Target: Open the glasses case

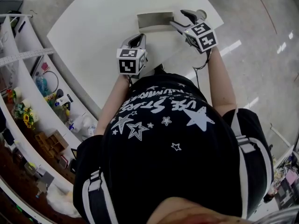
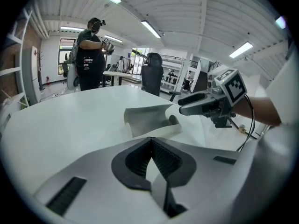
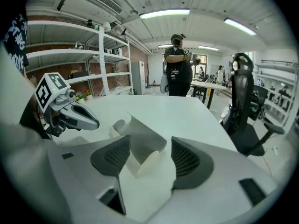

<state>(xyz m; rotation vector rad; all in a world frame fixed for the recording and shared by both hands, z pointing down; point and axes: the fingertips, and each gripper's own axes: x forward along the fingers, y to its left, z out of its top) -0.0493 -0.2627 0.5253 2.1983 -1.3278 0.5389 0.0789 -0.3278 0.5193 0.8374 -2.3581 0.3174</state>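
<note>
Now the glasses case [image 3: 141, 135] sits lid-raised before the widely spread right claw [image 3: 148, 157]; left claw [image 2: 150, 143] pinched together, empty.

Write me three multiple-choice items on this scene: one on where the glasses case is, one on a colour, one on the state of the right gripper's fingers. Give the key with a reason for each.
1. The glasses case lies:
A. in a basket
B. on a stool
C. on the table

2. The table top is:
A. black
B. white
C. red

3. The fingers of the right gripper stand:
A. apart
B. closed together with nothing between them
C. clamped on a pen

Key:
1 C: the head view shows the case flat on the table top, in front of the person.
2 B: the top is plain white in all three views.
3 A: the right gripper view shows a wide gap between the two ribbed pads, neither of them pressing on the case.
</note>
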